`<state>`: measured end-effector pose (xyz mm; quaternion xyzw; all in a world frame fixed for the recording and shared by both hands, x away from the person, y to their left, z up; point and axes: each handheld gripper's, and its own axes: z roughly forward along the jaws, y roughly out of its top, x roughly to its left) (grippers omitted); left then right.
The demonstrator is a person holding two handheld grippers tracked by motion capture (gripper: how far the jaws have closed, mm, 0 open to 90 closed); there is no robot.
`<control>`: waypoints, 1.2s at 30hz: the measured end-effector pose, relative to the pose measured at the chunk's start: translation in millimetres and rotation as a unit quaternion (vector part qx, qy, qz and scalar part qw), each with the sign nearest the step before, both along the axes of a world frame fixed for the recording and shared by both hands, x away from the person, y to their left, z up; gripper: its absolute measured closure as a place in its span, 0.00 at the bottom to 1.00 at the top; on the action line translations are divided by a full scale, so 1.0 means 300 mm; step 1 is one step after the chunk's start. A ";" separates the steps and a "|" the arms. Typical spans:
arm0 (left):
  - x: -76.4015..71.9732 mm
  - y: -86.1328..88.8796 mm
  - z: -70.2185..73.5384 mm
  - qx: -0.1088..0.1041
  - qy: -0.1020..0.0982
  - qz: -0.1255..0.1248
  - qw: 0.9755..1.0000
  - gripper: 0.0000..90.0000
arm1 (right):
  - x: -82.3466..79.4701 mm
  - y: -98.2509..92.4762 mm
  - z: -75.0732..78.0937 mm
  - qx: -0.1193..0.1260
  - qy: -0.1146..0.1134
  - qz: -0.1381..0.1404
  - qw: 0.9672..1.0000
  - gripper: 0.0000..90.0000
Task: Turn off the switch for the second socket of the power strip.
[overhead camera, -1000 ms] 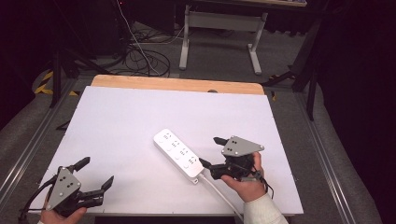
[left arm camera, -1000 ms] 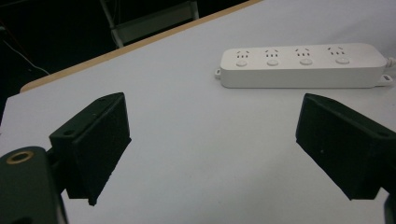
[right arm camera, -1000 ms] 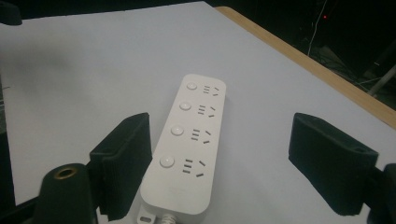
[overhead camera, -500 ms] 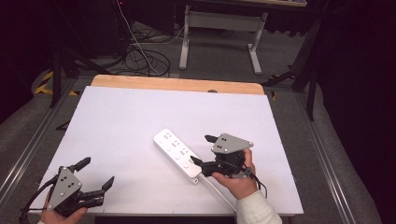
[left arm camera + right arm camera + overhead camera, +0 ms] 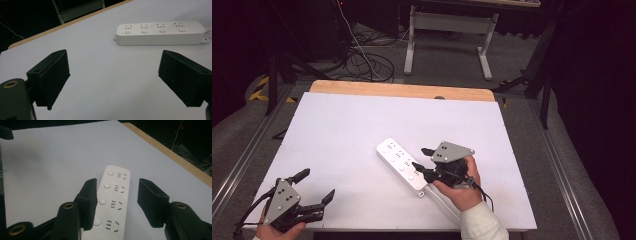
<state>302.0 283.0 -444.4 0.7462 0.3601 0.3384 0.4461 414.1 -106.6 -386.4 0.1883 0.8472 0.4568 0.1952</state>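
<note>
The right gripper [image 5: 423,159] has slid toward ten o'clock over the past second; its jaws, parted and empty, now straddle the near end of the white power strip [image 5: 402,165], which lies just right of centre on the white table [image 5: 337,130]. A grasp looks imminent. The left gripper [image 5: 314,187], spread wide, has stayed at seven o'clock.
</note>
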 end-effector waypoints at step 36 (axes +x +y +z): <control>0.001 0.001 -0.001 0.000 0.000 0.000 1.000 0.12 | 0.110 0.116 -0.128 -0.007 0.067 0.008 0.998 1.00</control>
